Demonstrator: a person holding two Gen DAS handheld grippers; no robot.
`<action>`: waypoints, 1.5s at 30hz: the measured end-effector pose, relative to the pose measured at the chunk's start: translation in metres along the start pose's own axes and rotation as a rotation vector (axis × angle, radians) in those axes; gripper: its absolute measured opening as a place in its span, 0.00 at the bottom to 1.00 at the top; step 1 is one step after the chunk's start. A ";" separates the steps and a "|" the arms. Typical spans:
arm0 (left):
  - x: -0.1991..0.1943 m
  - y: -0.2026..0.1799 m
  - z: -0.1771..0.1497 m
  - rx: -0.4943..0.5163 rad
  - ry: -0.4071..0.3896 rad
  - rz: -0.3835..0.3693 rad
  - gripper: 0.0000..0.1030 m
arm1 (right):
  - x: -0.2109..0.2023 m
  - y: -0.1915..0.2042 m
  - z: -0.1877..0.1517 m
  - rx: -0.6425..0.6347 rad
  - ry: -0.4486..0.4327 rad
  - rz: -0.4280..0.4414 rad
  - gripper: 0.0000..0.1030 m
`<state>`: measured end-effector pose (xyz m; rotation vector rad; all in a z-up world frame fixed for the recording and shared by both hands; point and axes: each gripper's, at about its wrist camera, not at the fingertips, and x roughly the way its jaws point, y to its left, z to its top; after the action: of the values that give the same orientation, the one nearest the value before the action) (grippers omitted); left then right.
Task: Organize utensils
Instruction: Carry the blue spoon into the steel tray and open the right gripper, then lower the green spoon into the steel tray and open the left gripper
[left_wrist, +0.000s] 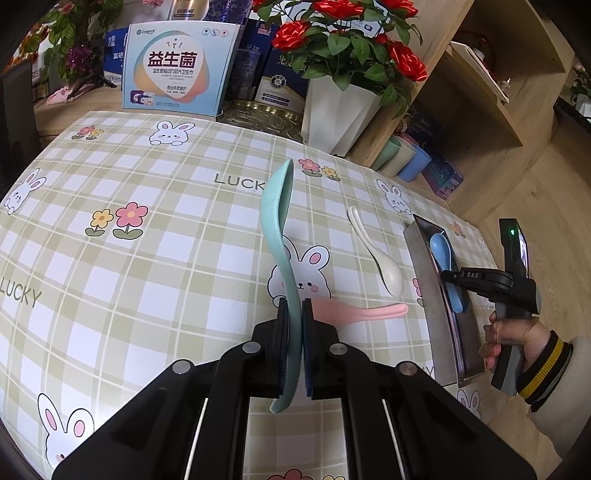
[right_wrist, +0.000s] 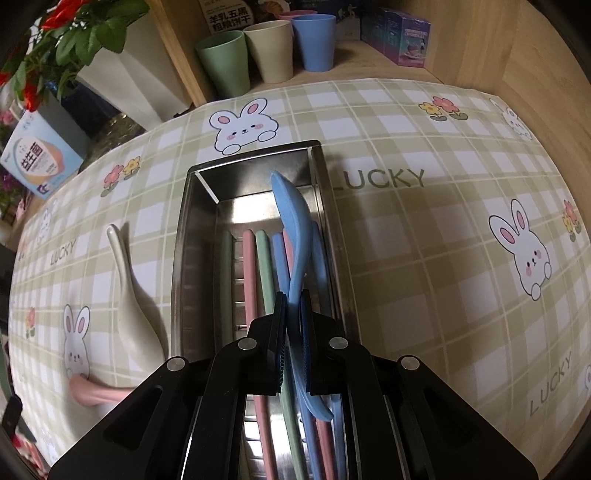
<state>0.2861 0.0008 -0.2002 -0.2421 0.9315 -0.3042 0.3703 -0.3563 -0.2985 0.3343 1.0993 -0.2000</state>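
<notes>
Checked bunny cloth (left_wrist: 155, 258) covers the table, with a steel tray (right_wrist: 192, 236) at its right side. Right gripper (right_wrist: 292, 332) is clamped on a blue spoon (right_wrist: 295, 229) directly above the tray, its long axis running along the tray's length, over the chopsticks (right_wrist: 258, 266). Left gripper (left_wrist: 295, 332) pinches a green spoon (left_wrist: 277, 221), well apart from the tray. My guess: blue goes in first.
</notes>
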 end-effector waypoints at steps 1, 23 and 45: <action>0.000 0.000 0.000 0.000 0.000 0.000 0.06 | -0.002 0.000 0.000 0.006 -0.003 -0.001 0.08; -0.009 -0.032 -0.001 0.033 0.018 -0.017 0.06 | -0.089 0.001 -0.051 -0.087 -0.114 0.135 0.70; 0.016 -0.105 0.005 0.074 0.133 -0.068 0.06 | -0.117 -0.045 -0.079 -0.010 -0.182 0.215 0.85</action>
<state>0.2830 -0.1017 -0.1744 -0.1875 1.0420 -0.4208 0.2371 -0.3707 -0.2335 0.4143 0.8771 -0.0326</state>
